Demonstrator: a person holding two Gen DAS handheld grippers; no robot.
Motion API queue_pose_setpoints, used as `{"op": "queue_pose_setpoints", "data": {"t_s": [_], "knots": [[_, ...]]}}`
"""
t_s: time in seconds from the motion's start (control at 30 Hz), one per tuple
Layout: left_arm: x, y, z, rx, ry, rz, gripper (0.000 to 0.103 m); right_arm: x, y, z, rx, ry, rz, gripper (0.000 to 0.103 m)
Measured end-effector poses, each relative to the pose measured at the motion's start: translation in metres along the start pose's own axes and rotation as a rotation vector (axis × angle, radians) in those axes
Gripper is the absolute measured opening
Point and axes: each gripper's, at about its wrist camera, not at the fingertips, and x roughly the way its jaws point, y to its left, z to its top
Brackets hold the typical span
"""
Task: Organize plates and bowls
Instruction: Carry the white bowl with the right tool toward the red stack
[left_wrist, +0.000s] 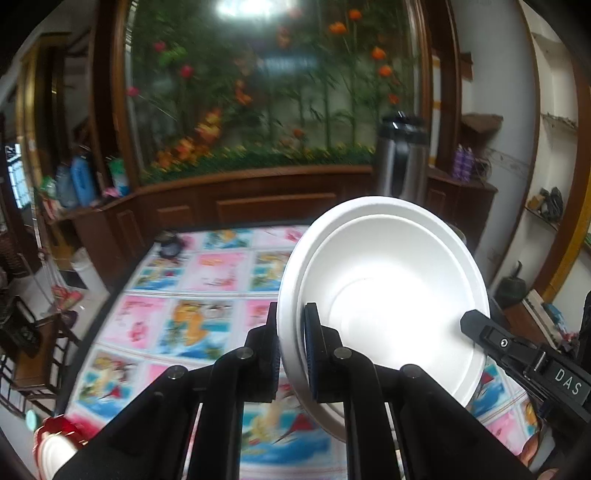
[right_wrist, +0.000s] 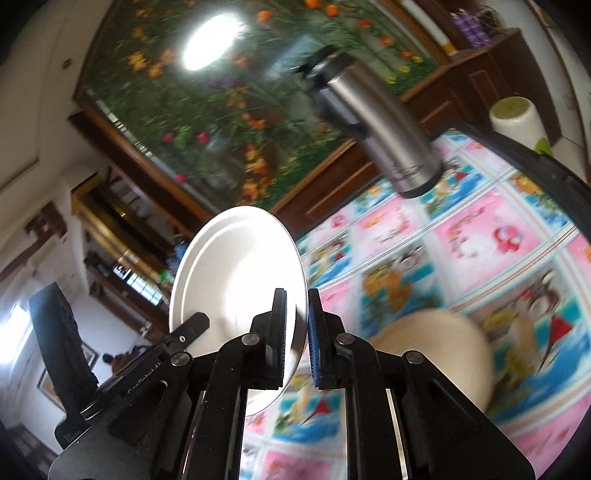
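Observation:
My left gripper (left_wrist: 291, 347) is shut on the rim of a white bowl-shaped plate (left_wrist: 391, 291) and holds it tilted on edge above the colourful tablecloth (left_wrist: 192, 295). The other gripper's finger (left_wrist: 476, 325) touches the plate's far rim. In the right wrist view my right gripper (right_wrist: 297, 328) is shut on the rim of the white plate (right_wrist: 232, 269), with the left gripper's finger (right_wrist: 194, 325) at its opposite edge. A cream bowl (right_wrist: 436, 350), blurred, sits upside down on the cloth to the right.
A steel thermos (left_wrist: 400, 158) (right_wrist: 384, 136) stands at the table's far side. A white roll with a green top (right_wrist: 517, 118) stands near the far edge. A small dark object (left_wrist: 170, 245) lies at the far left corner. Wooden cabinets surround the table.

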Motion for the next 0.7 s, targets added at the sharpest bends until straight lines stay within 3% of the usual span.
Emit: {"op": "queue_pose_setpoints", "data": {"t_s": [0.3,0.7], "knots": [[-0.071,0.074,-0.031,-0.082,-0.058,0.071,0.01,-0.014,0.072,-0.055,-0.086,0.062,0.084,0.012],[-0.133,0.153,-0.064,-0.169,-0.156,0.204,0.01,0.008,0.161,-0.123,-0.192,0.16,0.168,0.012]]}}
